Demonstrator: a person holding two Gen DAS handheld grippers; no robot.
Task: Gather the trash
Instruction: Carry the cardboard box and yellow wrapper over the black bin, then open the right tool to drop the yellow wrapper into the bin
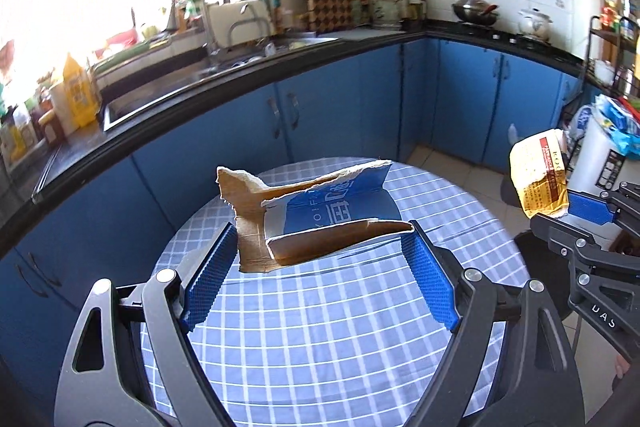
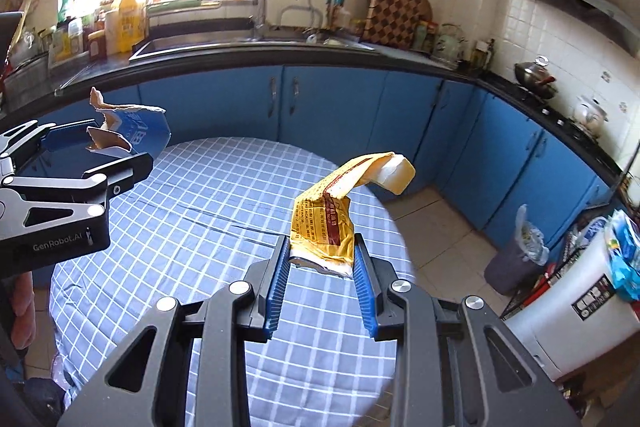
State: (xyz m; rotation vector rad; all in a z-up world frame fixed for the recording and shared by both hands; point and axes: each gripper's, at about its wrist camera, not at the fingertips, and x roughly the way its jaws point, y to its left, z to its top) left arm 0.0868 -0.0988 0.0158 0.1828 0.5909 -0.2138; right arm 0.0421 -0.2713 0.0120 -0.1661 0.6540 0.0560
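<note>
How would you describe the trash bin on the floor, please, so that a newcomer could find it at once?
Start at the round table with the blue checked cloth and look right, to the tiled floor by the blue cabinets. There stands a dark grey bin lined with a crumpled bag, lower and darker than the white appliance next to it.

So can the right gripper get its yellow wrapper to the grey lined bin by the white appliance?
Probably yes: the right gripper holds the yellow wrapper, and bare tiled floor lies before the grey bin.
</note>
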